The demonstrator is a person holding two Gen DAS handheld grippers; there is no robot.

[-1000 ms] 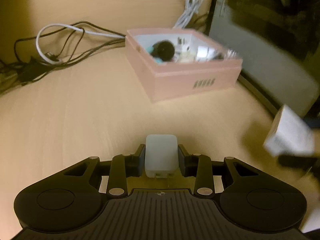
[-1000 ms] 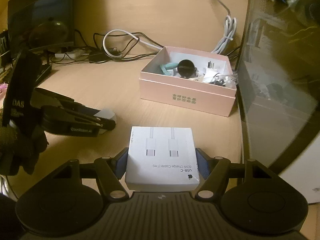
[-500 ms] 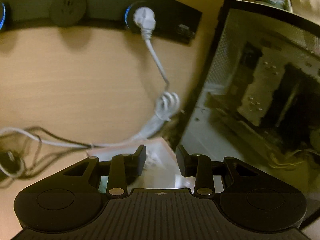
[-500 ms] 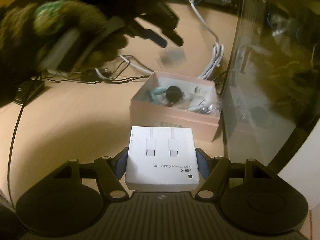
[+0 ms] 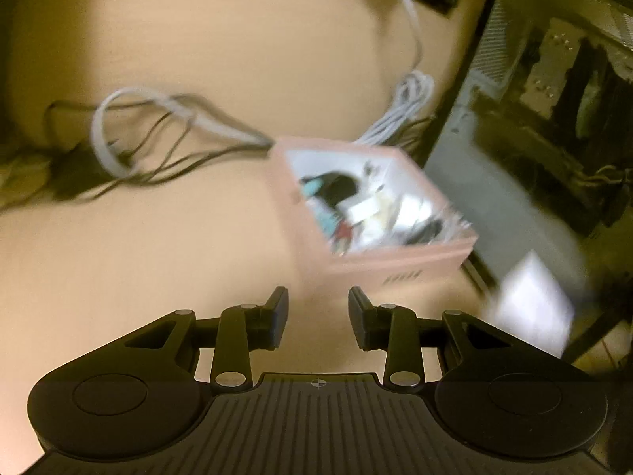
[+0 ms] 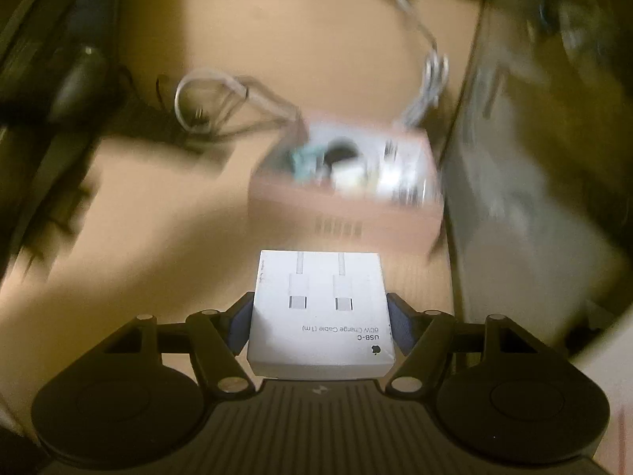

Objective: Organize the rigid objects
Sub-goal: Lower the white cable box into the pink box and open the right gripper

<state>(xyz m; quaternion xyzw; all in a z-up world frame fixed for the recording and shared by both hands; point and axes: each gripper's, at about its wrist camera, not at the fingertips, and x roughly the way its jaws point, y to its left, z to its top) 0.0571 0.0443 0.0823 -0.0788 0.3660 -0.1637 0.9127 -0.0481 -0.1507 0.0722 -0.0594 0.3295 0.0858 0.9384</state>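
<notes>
A pink open box (image 5: pixel 399 257) holding several small items sits on the wooden desk beside a dark PC case; it also shows in the right wrist view (image 6: pixel 348 202), blurred. A white charger (image 5: pixel 362 209) lies among the items inside. My left gripper (image 5: pixel 318 316) is open and empty, short of the box's near-left corner. My right gripper (image 6: pixel 320 320) is shut on a white USB-C cable box (image 6: pixel 320 312), held in front of the pink box. That white box also shows at the right of the left wrist view (image 5: pixel 530 304).
A tangle of white and black cables (image 5: pixel 150 138) lies on the desk left of the pink box. A glass-sided PC case (image 5: pixel 554 118) stands close on the right. A coiled white cord (image 5: pixel 407 99) runs behind the box to a wall outlet strip.
My left gripper held a white charger a second ago; it went over the pink box, opened, and has pulled back empty. The right gripper has kept hold of the cable box.
</notes>
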